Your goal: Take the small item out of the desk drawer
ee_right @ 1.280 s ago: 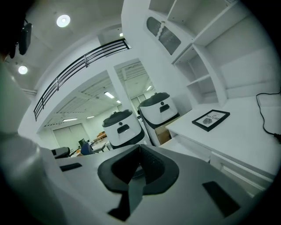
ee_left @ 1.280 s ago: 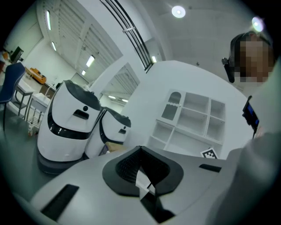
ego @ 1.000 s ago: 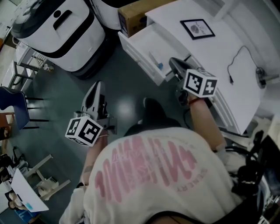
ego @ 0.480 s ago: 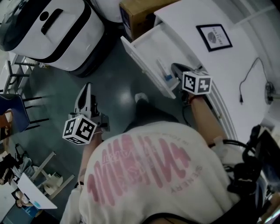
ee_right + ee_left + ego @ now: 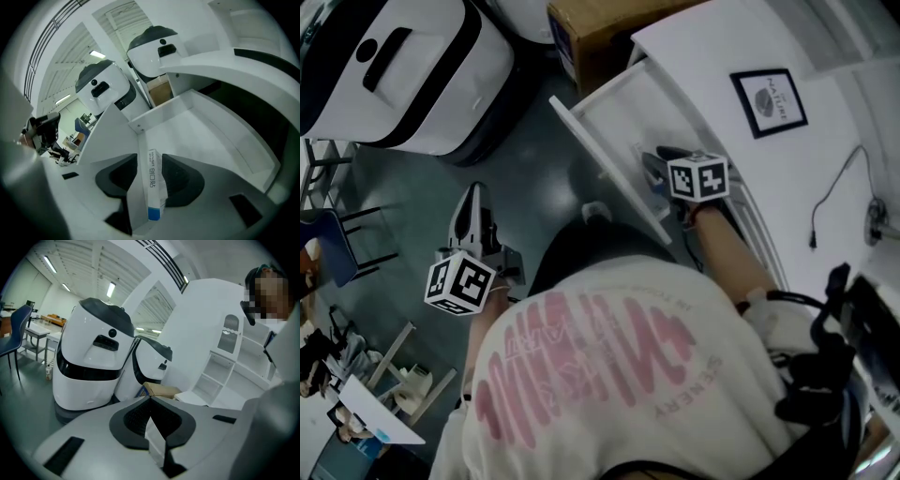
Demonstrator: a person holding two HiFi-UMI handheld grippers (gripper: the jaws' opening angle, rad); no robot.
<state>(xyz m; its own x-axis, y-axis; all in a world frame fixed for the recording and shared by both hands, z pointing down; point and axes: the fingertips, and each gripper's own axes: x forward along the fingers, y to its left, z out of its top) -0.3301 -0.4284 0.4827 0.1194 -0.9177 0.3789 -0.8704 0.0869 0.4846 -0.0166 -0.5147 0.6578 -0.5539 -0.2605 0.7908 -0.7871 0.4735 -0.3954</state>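
Looking down in the head view, the right gripper [image 5: 656, 161] reaches into the open desk drawer [image 5: 605, 112] at the far right, below the white desk top [image 5: 712, 47]. The left gripper [image 5: 474, 202] hangs over the floor at the near left, well apart from the drawer, with a rounded white machine [image 5: 394, 66] beyond it. In the left gripper view, its jaws meet tip to tip with nothing between them. In the right gripper view, the jaws are clamped on the two broad faces of a small box [image 5: 152, 183], a white carton with a blue near end, held on edge close to the drawer's left wall. Whether it rests on the drawer floor or sits just above it cannot be told. The carton looks light and thin-walled, so it would probably dent under a hard squeeze, and its smooth card may slip. Gripping the broad faces near the middle seems sound.
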